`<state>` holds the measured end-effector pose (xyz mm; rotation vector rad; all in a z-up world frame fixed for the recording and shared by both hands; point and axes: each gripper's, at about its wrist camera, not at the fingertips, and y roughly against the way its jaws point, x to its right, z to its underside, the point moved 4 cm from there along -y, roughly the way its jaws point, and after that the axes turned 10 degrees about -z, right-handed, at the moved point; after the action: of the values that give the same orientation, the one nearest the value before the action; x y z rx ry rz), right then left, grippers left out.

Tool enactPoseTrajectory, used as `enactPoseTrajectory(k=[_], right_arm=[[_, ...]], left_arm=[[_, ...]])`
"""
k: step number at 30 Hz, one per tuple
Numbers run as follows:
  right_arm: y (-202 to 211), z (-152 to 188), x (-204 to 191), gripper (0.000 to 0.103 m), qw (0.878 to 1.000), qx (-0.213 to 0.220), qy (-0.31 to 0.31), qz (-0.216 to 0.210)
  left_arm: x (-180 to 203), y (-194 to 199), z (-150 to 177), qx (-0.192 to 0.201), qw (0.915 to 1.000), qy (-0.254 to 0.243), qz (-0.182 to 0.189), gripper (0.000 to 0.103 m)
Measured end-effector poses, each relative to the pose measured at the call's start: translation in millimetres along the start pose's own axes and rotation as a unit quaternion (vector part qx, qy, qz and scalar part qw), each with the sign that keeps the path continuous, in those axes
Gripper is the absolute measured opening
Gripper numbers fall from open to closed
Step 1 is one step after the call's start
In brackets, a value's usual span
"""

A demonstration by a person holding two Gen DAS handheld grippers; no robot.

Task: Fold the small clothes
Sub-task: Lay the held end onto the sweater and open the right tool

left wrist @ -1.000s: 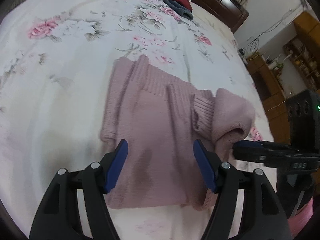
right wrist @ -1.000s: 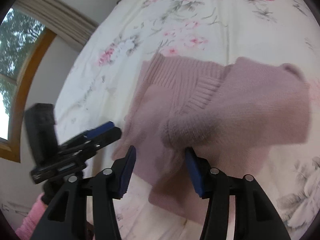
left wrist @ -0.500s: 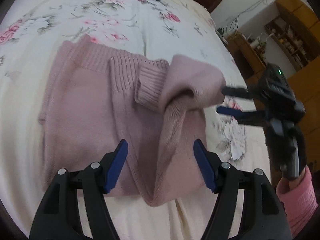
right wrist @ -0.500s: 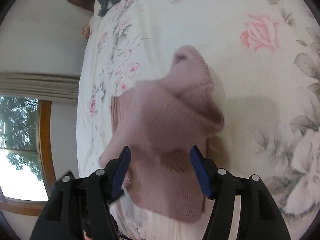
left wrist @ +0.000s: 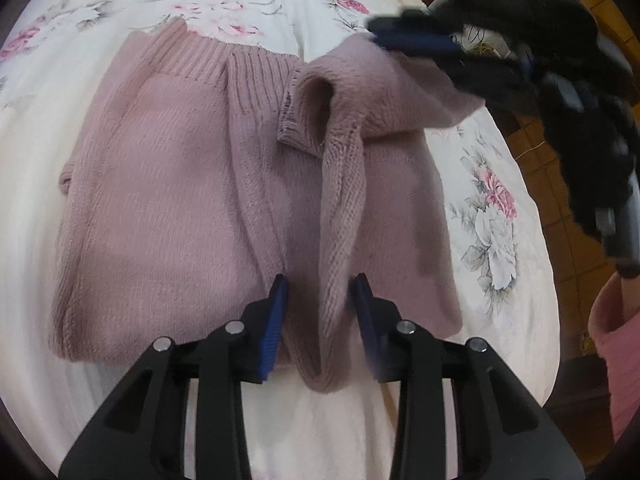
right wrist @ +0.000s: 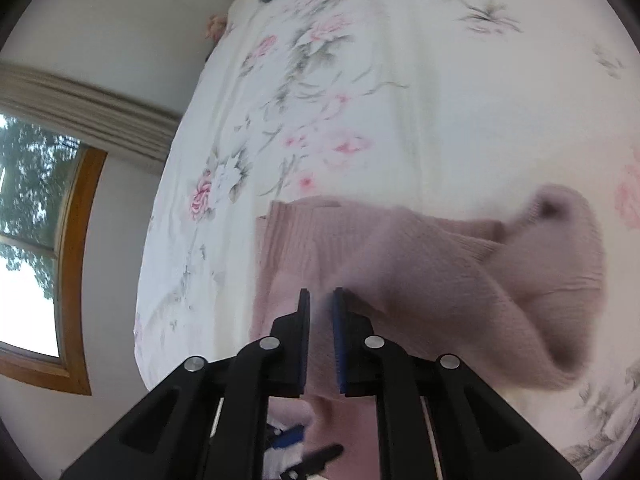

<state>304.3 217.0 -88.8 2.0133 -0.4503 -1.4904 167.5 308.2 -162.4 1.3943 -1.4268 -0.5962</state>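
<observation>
**Both claws bite, right side of the sweater comes up**

Half a second ago both claws stood wide; now they've pinched in. The pink knit sweater (left wrist: 168,200) lies on the floral bedspread (left wrist: 280,12), ribbed band away from the left camera, near edge under its fingers, so its long axis runs straight out along the left gripper. Its left half is flat. A ridge of knit is raised along that axis, and the left gripper (left wrist: 320,316) has narrowed around the ridge's near end, the jaws close on either side and not quite pressing. The right gripper (right wrist: 320,340) is clamped almost closed on the far right edge, lifting it off the bed. My read: one lengthwise fold is under way and not laid down, with any crosswise fold left. A pink sleeve (left wrist: 616,344) shows at right.
</observation>
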Motion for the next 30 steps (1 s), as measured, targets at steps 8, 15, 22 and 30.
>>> enactPoseTrajectory(k=[8,15,22,30], right_arm=[[61.8,29.9,-7.6,0.03,0.998,0.043,0.05,0.016],[98.3,61.9,75.4,0.031,0.998,0.047,-0.012,0.05],[93.8,86.8,123.4,0.031,0.997,0.04,-0.054,0.026],[85.3,88.0,122.3,0.031,0.998,0.04,-0.048,0.013]], left_arm=[[1.4,42.0,-62.8,0.08,0.9957,-0.025,-0.039,0.053],[42.2,6.2,-132.6,0.079,0.9918,-0.077,-0.065,0.066],[53.0,-41.2,-147.0,0.013,0.9986,-0.049,-0.014,0.029],[4.7,-6.4,-137.5,0.069,0.9965,0.046,-0.011,0.01]])
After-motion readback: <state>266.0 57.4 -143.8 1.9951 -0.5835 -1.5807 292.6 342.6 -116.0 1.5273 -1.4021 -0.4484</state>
